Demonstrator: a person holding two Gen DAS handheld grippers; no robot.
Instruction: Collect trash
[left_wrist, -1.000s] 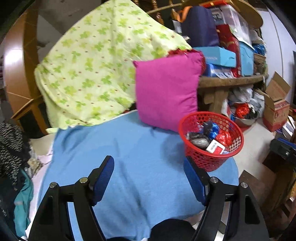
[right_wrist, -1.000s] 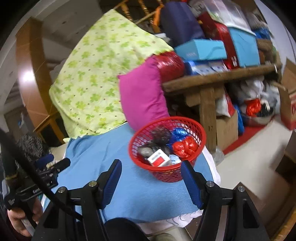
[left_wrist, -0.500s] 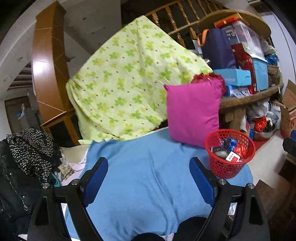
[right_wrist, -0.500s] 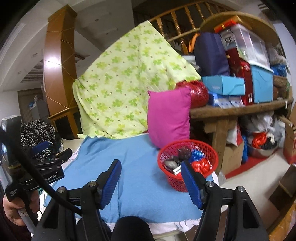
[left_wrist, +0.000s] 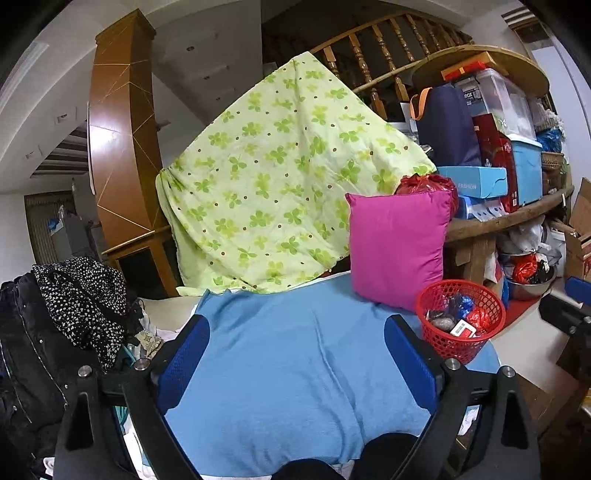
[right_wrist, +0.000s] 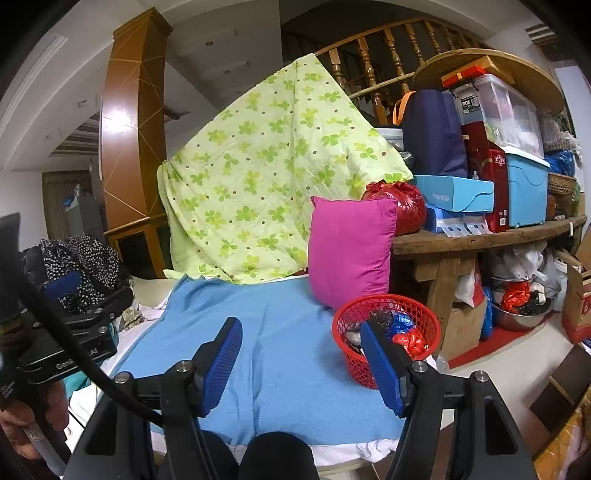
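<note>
Left hand-held gripper (left_wrist: 295, 354) opening wide over the blue towel (left_wrist: 295, 369), nothing between its blue pads. Right hand-held gripper (right_wrist: 301, 365) part open, holding nothing. Red basket (right_wrist: 356, 363) full of trash (right_wrist: 410, 339) sitting on the towel's right end, just beside the pink pillow (right_wrist: 351, 251)

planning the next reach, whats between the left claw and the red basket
Only bare blue blanket. In the left wrist view, nothing lies on it between the empty, opening left claw and the red basket of trash at its right edge.
</note>
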